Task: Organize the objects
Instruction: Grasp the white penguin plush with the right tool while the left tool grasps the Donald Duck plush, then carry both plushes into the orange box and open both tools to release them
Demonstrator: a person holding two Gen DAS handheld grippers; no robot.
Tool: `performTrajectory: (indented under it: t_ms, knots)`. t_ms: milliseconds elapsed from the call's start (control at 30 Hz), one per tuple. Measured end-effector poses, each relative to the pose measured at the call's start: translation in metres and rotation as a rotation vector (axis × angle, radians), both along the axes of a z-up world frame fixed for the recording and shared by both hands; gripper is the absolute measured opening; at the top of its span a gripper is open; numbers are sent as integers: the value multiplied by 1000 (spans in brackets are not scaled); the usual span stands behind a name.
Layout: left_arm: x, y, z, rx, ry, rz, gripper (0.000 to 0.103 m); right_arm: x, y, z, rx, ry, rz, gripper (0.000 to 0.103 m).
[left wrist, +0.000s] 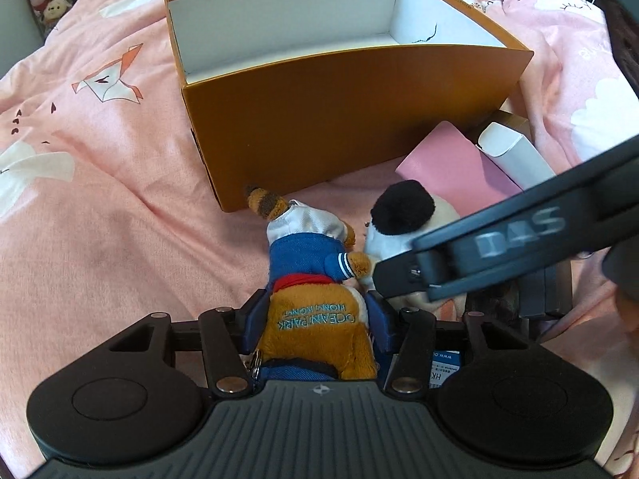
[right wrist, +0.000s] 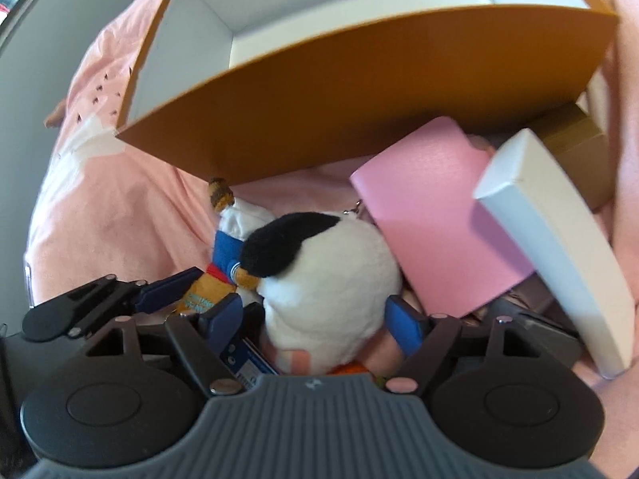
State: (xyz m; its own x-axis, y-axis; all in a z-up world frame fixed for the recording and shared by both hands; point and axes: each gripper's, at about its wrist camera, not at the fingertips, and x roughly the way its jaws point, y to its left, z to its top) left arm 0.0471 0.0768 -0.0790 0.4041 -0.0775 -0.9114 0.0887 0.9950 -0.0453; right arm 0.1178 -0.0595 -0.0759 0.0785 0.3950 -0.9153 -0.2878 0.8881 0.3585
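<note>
In the left wrist view, the left gripper sits at the lower centre of the frame. Its blue jaws are closed on the brown plush animal in a blue jacket and white cap, one on each side of its body. This toy is probably light and soft, so the middle of the body is a good place to hold. The open orange cardboard box with white inside stands just above it, on the pink bedsheet.

In the right wrist view, the right gripper is at the lower centre. Its jaws are about half open, pressed against both sides of the round white plush toy with a black patch. It should squash easily. To the right lie a flat pink notebook and a long white carton.
</note>
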Motion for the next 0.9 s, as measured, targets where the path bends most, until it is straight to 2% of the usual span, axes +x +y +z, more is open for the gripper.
performTrajectory:
  t_ms: [67,167,367,567,800,900]
  knots:
    - [0,3,0,-10,-4,14,60,1,1,-3,-24,-9,-13,74]
    - [0,5,1,-21,-8,43,59,4,-3,-9,-1,2,-31,71]
    - [-9,4,13,-33,-64,115,56,-5,-7,8,53,-29,38,66]
    - [-22,17,39,-142,-140,206,53,-12,-4,48,90,-158,168,64]
    - [-33,28,93,-204,-315,259,52,-5,-10,102,186,-289,269,64]
    - [-27,34,111,-226,-379,276,52,2,-34,134,231,-345,288,64]
